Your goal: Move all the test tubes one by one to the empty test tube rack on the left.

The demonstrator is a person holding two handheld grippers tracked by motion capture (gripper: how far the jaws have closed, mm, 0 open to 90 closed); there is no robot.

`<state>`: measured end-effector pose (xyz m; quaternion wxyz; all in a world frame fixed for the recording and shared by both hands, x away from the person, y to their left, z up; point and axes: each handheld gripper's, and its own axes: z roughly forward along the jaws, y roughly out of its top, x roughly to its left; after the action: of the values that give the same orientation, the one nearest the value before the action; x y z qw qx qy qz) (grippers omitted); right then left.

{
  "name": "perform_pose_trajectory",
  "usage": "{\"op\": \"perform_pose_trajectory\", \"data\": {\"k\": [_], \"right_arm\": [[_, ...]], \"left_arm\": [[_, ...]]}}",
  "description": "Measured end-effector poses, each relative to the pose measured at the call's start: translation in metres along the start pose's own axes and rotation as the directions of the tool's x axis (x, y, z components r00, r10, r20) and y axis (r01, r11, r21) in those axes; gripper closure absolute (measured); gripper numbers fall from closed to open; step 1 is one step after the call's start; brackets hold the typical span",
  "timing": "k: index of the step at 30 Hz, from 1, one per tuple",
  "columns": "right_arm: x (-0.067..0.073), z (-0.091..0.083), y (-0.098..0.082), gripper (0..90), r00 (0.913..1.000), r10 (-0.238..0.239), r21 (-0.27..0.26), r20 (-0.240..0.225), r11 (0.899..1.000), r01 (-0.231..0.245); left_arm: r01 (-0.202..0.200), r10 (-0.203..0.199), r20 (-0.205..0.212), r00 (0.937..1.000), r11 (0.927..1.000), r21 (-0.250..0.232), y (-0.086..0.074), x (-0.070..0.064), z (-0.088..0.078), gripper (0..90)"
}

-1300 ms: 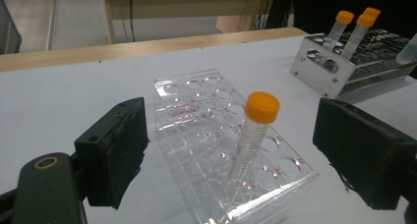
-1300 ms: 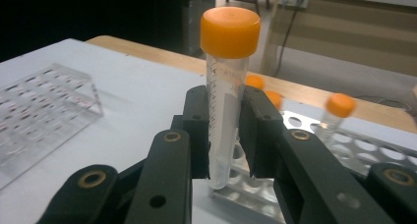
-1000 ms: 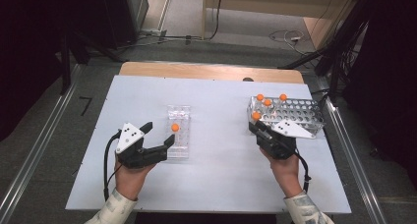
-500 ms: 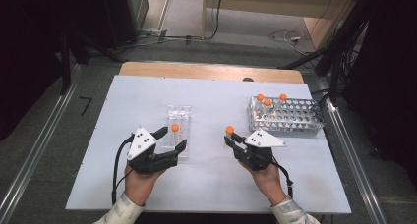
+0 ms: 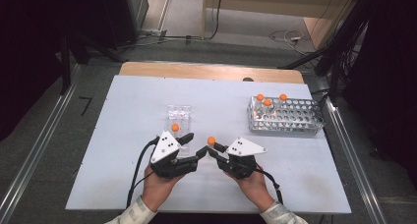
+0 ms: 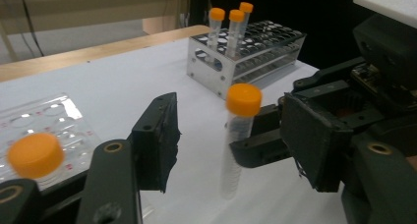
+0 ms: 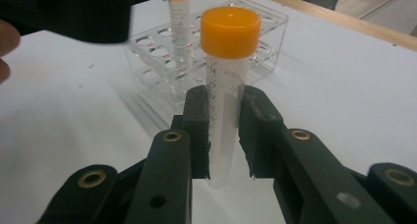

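A: Two grippers meet near the front of the tabletop (image 5: 123, 111). The right gripper (image 7: 223, 130) has its jaws clamped on a clear tube (image 7: 222, 101) with an orange cap, gripped around the lower body and held upright.

B: And the left gripper (image 6: 231, 140)?

A: Its jaws have just been closing, but a gap remains on both sides. In the left gripper view the tube stands between them, nearer the far jaw, and neither pad presses on it yet.

B: So what matters for the handover?

A: The tube's long axis is vertical, and the left jaws come at it level, from the side, facing the right gripper head-on. I'd judge the left must close on the body above or below the right jaws' hold, or the jaws will collide.

B: Destination?

A: Probably the clear rack (image 5: 178, 115) just beyond the left gripper, already holding one capped tube (image 5: 175, 127). The metal rack (image 5: 287, 117), with three tubes, sits well apart to the right.
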<state>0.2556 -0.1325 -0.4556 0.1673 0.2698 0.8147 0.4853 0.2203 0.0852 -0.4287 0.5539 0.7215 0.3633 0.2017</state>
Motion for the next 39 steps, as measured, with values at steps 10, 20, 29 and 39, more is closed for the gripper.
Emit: {"op": "perform_pose_trajectory", "data": {"k": [10, 20, 29, 39], "right_arm": [[0.009, 0.003, 0.001, 72.3, 0.9992, -0.021, 0.001, -0.032, 1.0, 0.021], [0.013, 0.004, 0.001, 72.3, 0.9983, -0.024, 0.001, -0.053, 1.0, 0.024], [0.013, 0.003, 0.001, 72.3, 0.9981, -0.018, -0.004, -0.059, 1.0, 0.018], [0.013, 0.003, 0.002, 72.3, 0.998, -0.015, -0.004, -0.062, 1.0, 0.015]], "left_arm": [[-0.015, 0.014, 0.025, 0.9996, 0.9998, 0.015, -0.002, -0.001, 0.008, 53.1], [-0.017, 0.016, 0.045, 0.9989, 0.9995, 0.028, -0.003, -0.002, 0.011, 59.8], [-0.023, 0.022, 0.048, 0.9986, 0.9992, 0.032, -0.004, -0.002, 0.011, 65.8], [-0.021, 0.02, 0.047, 0.9987, 0.9993, 0.032, -0.004, -0.001, 0.011, 69.0]]}}
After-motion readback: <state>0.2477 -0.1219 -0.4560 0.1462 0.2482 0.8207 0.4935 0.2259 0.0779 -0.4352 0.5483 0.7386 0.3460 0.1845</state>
